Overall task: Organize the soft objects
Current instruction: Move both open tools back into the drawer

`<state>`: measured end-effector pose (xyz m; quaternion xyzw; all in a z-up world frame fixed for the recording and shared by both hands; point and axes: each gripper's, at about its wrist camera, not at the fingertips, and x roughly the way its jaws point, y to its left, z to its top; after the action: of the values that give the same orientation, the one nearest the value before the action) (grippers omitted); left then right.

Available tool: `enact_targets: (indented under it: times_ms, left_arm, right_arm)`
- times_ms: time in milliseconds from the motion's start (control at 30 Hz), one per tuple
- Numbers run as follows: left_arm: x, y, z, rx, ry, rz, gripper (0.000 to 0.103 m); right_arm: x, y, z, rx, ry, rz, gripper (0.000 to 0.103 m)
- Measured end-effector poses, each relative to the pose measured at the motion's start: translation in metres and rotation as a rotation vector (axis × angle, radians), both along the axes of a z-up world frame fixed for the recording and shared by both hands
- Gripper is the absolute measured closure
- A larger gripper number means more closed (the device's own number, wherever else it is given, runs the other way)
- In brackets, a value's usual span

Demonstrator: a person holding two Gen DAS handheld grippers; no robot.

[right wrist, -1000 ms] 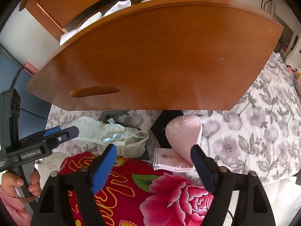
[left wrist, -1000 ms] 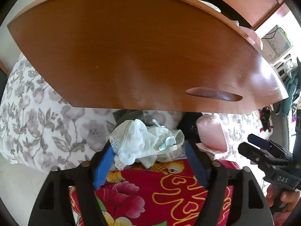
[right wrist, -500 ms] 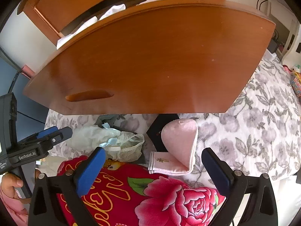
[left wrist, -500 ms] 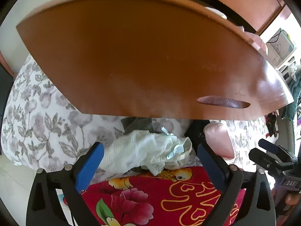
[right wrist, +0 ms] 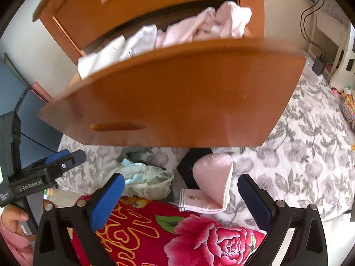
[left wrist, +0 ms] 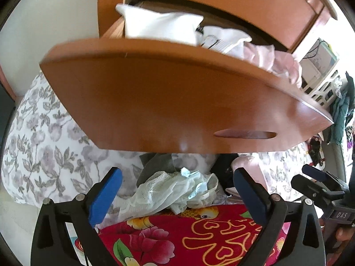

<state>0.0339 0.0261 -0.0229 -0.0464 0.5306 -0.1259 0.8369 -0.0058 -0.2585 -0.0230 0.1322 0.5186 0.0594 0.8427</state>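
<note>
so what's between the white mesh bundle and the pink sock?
A black item on the floral sheet, seen in the right wrist view; mesh bundle, sock.

- Orange-brown wooden drawer (left wrist: pixel 177 102), white (left wrist: pixel 159 25) and pale pink (right wrist: pixel 210 26) cloth inside.
- Bed sheet (right wrist: pixel 310 146): white with grey flowers and leaves.
- Red blanket (right wrist: pixel 177 232) at the bed's near edge: pink roses, yellow script.
- Pale mint mesh garment (left wrist: pixel 173 190), light-blue trim.
- Pink folded cloth (right wrist: pixel 213 177).
- Black tongs (left wrist: pixel 177 196), blue pads (left wrist: pixel 104 199).
</note>
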Motion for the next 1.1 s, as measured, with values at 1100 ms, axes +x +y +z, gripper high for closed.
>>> enact_targets:
  times_ms: [1100]
  left_arm:
    - [0.043, 0.026, 0.124, -0.020, -0.294, 0.031, 0.003]
  right_arm:
    - [0.030, -0.010, 0.110, -0.081, -0.275, 0.038, 0.000]
